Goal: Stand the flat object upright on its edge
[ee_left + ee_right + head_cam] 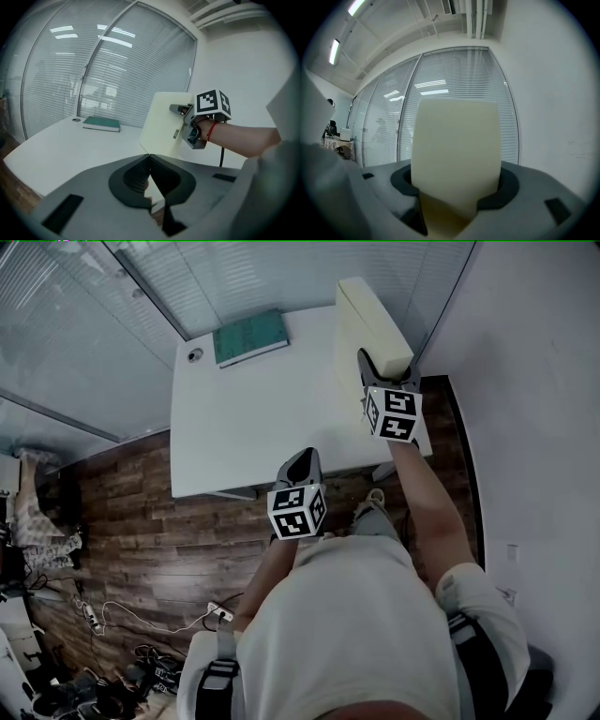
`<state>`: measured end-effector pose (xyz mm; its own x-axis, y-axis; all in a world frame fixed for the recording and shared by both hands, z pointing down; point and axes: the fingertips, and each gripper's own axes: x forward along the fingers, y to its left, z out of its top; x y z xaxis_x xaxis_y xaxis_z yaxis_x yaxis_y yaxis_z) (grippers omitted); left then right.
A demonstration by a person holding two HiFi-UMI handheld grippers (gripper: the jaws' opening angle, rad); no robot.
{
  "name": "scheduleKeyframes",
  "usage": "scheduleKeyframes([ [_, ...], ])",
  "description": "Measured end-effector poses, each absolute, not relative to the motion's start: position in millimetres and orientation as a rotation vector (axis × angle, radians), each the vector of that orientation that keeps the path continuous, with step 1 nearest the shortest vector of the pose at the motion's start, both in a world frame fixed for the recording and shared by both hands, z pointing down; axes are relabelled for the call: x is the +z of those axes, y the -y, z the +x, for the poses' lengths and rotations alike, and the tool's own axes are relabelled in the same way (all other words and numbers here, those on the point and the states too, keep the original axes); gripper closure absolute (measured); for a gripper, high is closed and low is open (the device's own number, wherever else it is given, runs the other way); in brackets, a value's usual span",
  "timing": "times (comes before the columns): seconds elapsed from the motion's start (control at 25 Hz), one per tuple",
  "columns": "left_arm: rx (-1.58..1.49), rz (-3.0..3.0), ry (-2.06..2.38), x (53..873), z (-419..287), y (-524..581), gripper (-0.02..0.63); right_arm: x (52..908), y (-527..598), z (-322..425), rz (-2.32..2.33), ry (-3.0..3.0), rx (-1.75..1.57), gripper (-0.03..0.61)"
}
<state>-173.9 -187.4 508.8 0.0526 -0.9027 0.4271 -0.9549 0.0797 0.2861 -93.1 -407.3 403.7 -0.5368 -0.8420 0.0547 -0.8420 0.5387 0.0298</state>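
Observation:
A cream slab [370, 320] stands on its edge along the right side of the white table [253, 418], roughly upright. My right gripper [384, 371] straddles its near end. In the right gripper view the slab [457, 150] fills the gap between the jaws of that gripper [457, 180]. The left gripper view shows the slab [161, 122] from the side, with the right gripper [180, 108] clamped at its upper corner. My left gripper [302, 460] hovers at the table's front edge, its tips [149, 154] together with nothing between them.
A green book [249, 337] lies flat at the table's far side, with a round cable hole [195, 354] to its left. Glass walls with blinds stand behind and to the left. A white wall runs close along the right. Cables lie on the wooden floor [141, 521].

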Motion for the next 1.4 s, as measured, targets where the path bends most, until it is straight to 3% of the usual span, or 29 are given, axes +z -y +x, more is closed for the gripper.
scheduleKeyframes([
  [0.24,0.145,1.834,1.857,508.6,-168.7,172.7,0.594,403.2,395.5,-85.8,1.46,2.702,0.009,0.265],
  [0.56,0.152,1.853,1.856,502.3,-165.9,161.6,0.593,406.8,385.0,-78.9,1.438,2.694,0.028,0.186],
  [1.4,0.124,1.933,1.814,487.0,-152.1,148.6,0.592,401.5,305.4,-42.2,1.437,2.714,0.129,0.184],
])
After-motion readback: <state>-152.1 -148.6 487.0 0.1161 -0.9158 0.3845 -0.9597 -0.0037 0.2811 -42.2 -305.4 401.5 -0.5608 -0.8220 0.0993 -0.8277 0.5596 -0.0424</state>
